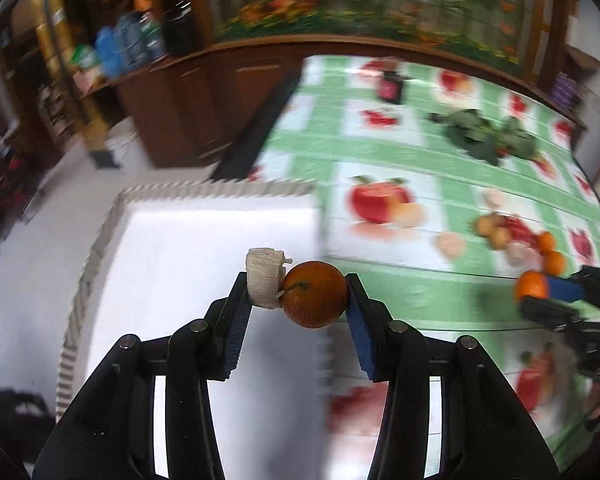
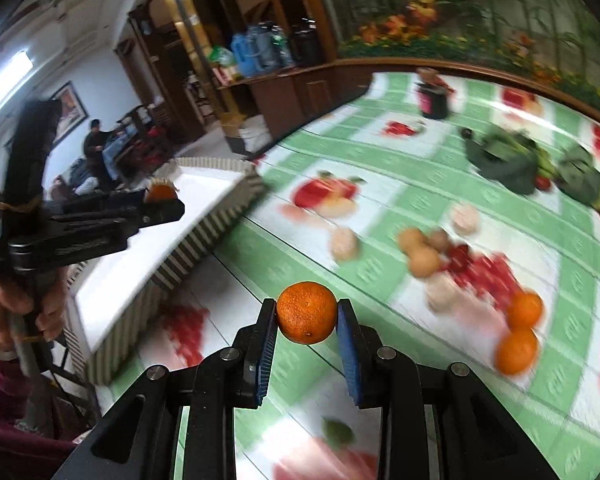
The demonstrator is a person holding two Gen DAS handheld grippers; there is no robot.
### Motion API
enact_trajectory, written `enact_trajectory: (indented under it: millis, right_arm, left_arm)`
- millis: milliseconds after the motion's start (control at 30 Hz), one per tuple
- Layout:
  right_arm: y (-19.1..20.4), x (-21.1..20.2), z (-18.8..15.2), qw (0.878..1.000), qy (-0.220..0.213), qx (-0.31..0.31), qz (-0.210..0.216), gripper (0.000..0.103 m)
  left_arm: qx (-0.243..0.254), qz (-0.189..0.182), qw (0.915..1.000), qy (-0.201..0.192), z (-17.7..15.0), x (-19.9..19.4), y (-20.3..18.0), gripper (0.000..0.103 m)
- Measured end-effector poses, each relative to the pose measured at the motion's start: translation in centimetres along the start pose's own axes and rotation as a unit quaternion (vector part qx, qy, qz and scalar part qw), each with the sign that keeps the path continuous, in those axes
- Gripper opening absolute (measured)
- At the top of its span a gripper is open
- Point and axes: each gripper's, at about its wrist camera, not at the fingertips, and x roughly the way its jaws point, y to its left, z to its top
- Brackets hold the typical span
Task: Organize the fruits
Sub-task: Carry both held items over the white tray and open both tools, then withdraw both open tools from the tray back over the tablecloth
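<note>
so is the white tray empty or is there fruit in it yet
Apparently empty: the white tray shows only bare white floor in both views. The left gripper holds an orange above it, not set down; parts are hidden by the fingers.

this looks like a lived-in home, most likely a dining or living room. a table (image 2: 380,200) wears a green checked plastic cloth printed with apples, the sort used for family meals, with loose fruit (image 2: 516,332) and leafy greens (image 2: 500,160) scattered on it. behind it a large garden mural (image 1: 380,0) fills the wall above dark wooden cabinets (image 1: 204,92). a shelf holds big blue water bottles (image 2: 256,52) and household clutter. farther back, a framed picture (image 2: 70,110) hangs on a white wall, and a person (image 2: 96,140) stands among piled belongings.
</note>
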Motion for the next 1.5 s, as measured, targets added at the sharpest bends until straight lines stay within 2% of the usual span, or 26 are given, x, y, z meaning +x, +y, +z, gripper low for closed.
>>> enact_trajectory:
  millis: [67,167,233,367,500,600,667,833,1000,1267,1367,1500]
  right_arm:
    - [0.9,0.8,1.4,1.000,0.000,-0.012,0.016,0.029]
    - [2.2,2.0,3.3,0.999,0.002,-0.034,0.025,0.029]
    - [3.1,3.1,4.6,0.998,0.003,-0.048,0.030,0.029]
    - [4.1,4.7,6.3,0.997,0.012,-0.065,0.032,0.029]
    - [4.4,6.3,7.6,0.996,0.024,-0.075,0.032,0.029]
    - [4.6,7.9,8.6,0.996,0.031,-0.075,0.046,0.029]
    - [5.1,9.5,9.2,0.994,0.048,-0.083,0.059,0.029]
    - [6.0,13.8,9.6,0.990,0.080,-0.094,0.064,0.029]
    - [6.5,15.4,8.7,0.987,0.111,-0.104,0.055,0.029]
    - [5.6,13.7,8.3,0.991,0.094,-0.055,0.076,0.030]
    - [5.5,13.5,8.0,0.991,0.089,-0.041,0.086,0.030]
    - [5.6,12.6,7.9,0.994,0.066,-0.041,0.076,0.030]
  left_arm:
    - [-0.021,0.002,0.9995,0.023,-0.8,1.4,1.6,0.046]
    - [-0.049,-0.032,0.9961,0.066,-2.5,3.8,2.5,0.046]
    - [-0.043,-0.036,0.9955,0.076,-3.5,4.2,1.6,0.046]
    - [-0.012,-0.074,0.9939,0.080,-4.8,4.0,-1.5,0.046]
    - [0.002,-0.121,0.9889,0.086,-5.3,3.6,-3.3,0.046]
    - [0.020,-0.120,0.9893,0.081,-5.9,3.0,-3.5,0.046]
    - [0.014,-0.123,0.9890,0.082,-6.3,2.7,-2.9,0.046]
    - [0.021,-0.113,0.9903,0.079,-7.1,1.9,-1.3,0.046]
    - [0.028,-0.133,0.9876,0.079,-7.1,1.9,-0.1,0.046]
    - [-0.004,-0.145,0.9865,0.077,-7.3,1.8,1.0,0.050]
    - [-0.010,-0.124,0.9896,0.072,-6.9,1.7,1.1,0.053]
    - [-0.011,-0.096,0.9938,0.055,-6.5,1.3,1.2,0.053]
